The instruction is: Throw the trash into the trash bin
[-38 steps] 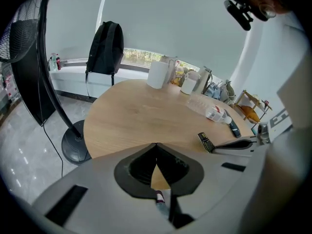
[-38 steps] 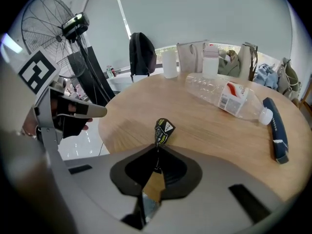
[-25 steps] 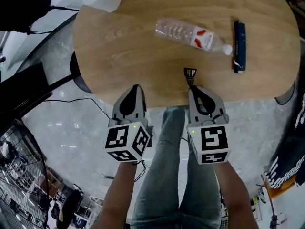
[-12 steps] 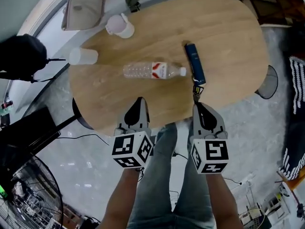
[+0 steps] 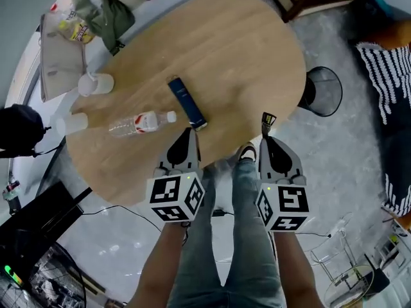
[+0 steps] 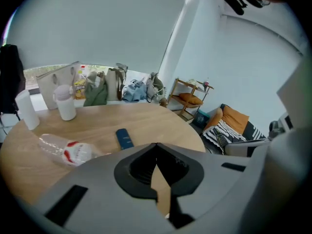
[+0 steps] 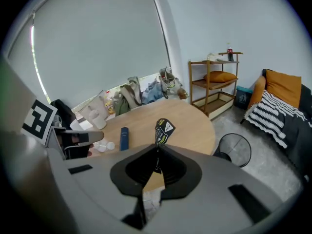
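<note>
**Wrapper.** A small dark wrapper [image 5: 268, 120] with yellow-green print stands up from the tip of the right gripper [image 5: 268, 137], whose jaws are closed on its lower end. The right gripper view shows this pinch directly: the wrapper [image 7: 163, 130] rises from the meeting jaws of the right gripper [image 7: 157, 151]. In the head view it sits right of centre, at the table's near edge.

**Bin.** A black mesh bin [image 5: 313, 98] stands on the floor, up and right of the wrapper, just beside the table [image 5: 225, 50]. The right gripper view places the bin [image 7: 234, 136] at centre right. The left gripper view does not take it in.

**Left gripper.** The left gripper [image 5: 188, 132] is closed with nothing between its jaws, as the left gripper view confirms [image 6: 156, 145].

**Surroundings.** On the table lie a bottle [image 5: 138, 124] and a blue pack [image 5: 187, 102]. Only the head view shows the person's legs [image 5: 231, 236]; only the gripper views show the shelf [image 7: 217, 82].
</note>
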The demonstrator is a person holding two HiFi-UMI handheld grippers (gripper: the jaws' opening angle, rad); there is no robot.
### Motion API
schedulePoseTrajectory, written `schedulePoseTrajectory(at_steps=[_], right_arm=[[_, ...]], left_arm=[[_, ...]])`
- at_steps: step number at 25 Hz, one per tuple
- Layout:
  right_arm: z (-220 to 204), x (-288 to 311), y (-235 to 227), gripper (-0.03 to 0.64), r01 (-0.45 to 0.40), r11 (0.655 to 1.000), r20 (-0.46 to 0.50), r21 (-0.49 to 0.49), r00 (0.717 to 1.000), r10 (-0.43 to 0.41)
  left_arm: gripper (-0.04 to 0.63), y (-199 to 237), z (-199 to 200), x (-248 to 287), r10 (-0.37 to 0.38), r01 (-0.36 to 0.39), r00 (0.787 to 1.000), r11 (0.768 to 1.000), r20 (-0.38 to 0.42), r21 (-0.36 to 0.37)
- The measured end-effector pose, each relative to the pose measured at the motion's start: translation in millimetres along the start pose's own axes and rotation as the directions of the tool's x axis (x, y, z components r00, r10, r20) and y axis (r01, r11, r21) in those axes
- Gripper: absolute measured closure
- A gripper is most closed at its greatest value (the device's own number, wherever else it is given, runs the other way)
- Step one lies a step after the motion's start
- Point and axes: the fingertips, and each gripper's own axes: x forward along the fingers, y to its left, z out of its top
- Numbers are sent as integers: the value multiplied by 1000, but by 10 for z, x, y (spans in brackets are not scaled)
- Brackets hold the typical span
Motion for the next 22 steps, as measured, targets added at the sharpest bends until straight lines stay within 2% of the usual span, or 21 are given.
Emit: schedulePoseTrajectory(at_steps=[5, 13, 22], right_arm=[[61, -155, -694, 597, 66, 996, 12, 54, 998, -67], [-42, -200, -1735, 597, 169, 967, 26, 193, 984, -177], [-321, -137, -2561, 597, 241, 933, 7, 266, 968, -252]], left_arm=[[577, -592, -19, 346, -45, 46, 998, 999, -36, 19], [577, -1379, -45, 933, -106, 115, 991, 987, -78, 116], [577, -1905, -180, 1446, -139, 164, 982, 962, -124, 219]])
